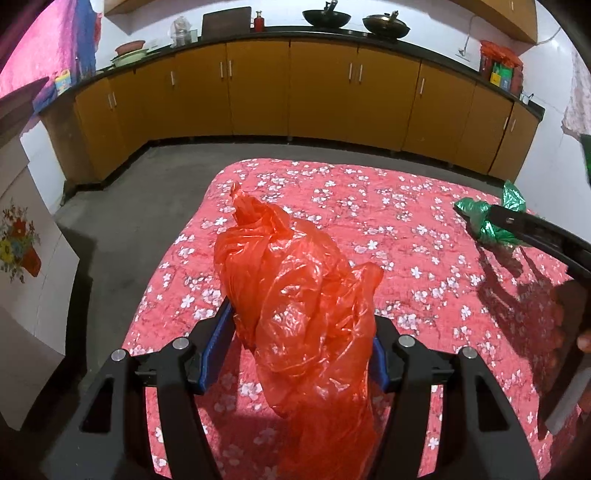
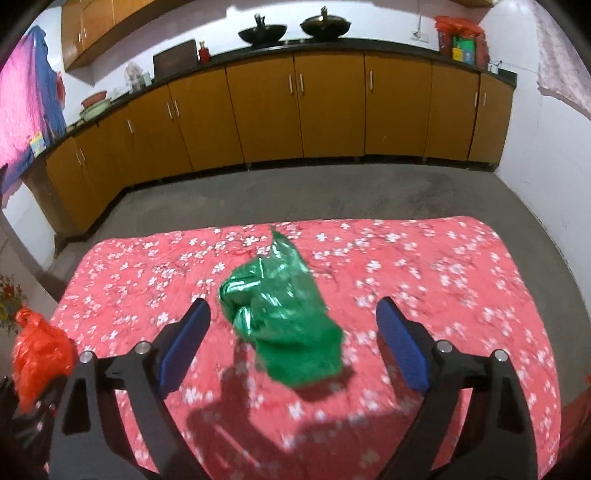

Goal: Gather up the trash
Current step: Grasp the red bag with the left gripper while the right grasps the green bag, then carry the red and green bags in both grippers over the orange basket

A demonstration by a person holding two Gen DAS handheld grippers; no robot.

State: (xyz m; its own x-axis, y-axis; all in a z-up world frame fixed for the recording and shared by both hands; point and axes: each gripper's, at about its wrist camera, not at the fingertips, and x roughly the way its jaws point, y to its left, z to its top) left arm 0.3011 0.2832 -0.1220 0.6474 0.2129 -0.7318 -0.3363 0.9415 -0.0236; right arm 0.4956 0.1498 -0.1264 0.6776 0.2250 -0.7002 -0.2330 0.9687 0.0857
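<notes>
A crumpled orange plastic bag (image 1: 295,288) stands up between the blue pads of my left gripper (image 1: 301,321), which is shut on it above the red flowered bedspread (image 1: 369,192). A crumpled green plastic bag (image 2: 284,317) lies on the bedspread (image 2: 443,277) between the fingers of my right gripper (image 2: 292,303). That gripper is open, with both pads clear of the green bag. In the left wrist view the green bag (image 1: 487,221) sits at the right with one black right finger (image 1: 524,227) over it. The orange bag (image 2: 37,354) shows at the far left of the right wrist view.
Grey floor (image 2: 332,192) lies beyond the bed. Yellow-brown cabinets (image 1: 321,92) line the far wall under a dark counter with two black woks (image 1: 327,16). A white cupboard with a painted flower (image 1: 18,240) stands to the left of the bed.
</notes>
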